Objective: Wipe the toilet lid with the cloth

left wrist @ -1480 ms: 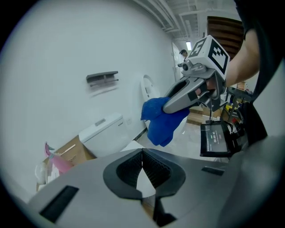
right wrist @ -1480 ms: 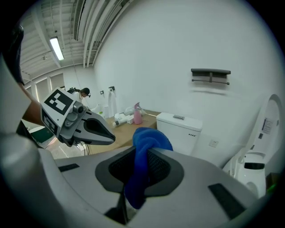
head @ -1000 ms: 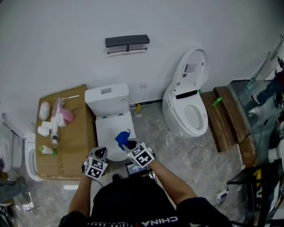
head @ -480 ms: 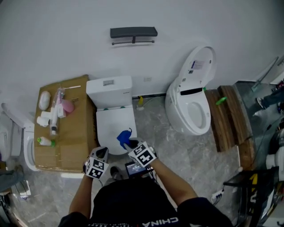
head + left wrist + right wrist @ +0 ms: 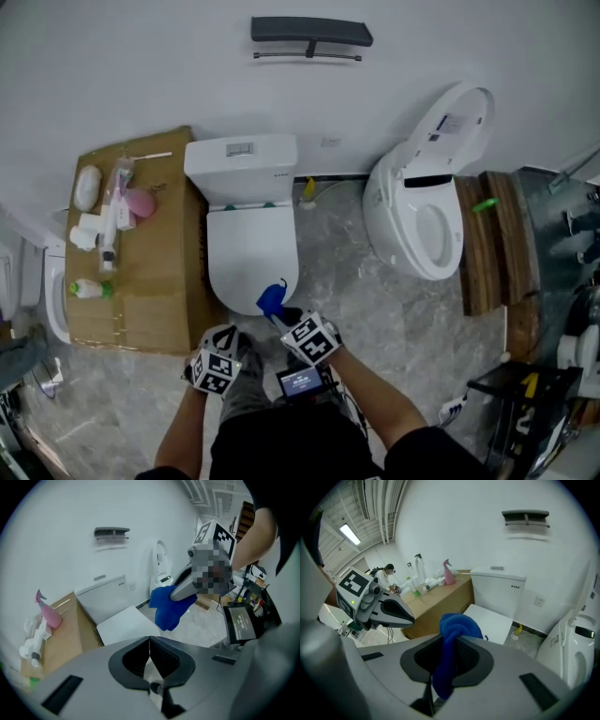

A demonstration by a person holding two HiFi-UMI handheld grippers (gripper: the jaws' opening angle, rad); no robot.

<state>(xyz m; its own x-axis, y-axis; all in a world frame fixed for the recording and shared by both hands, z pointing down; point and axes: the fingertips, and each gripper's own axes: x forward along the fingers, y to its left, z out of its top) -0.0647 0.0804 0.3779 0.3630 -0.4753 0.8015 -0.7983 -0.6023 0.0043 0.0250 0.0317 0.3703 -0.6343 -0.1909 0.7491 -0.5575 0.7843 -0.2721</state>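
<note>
Well, you have two toilets along the white wall in the head view: the right toilet (image 5: 427, 220), its cover raised, and the centre toilet (image 5: 242, 167), its lid (image 5: 251, 253) down. One cardboard box (image 5: 141, 291) stands just left of the centre toilet, carrying one pink spray bottle (image 5: 141, 202) among several white items (image 5: 89, 230). One dark shelf (image 5: 311, 31) hangs on the wall above.

You hold two grippers. Your left gripper (image 5: 150, 656) has its jaws pressed together with nothing between them. Your right gripper (image 5: 449, 660) is clamped on the one blue cloth (image 5: 457, 626), which bunches above the jaws and trails down between them. From above, the cloth sits at the lid's front edge; whether it touches the lid is hard to say.

Only the right gripper view shows a person at a far bench, beyond the box. Only the left gripper view shows the cloth from the side, hanging below the right gripper's tips.
</note>
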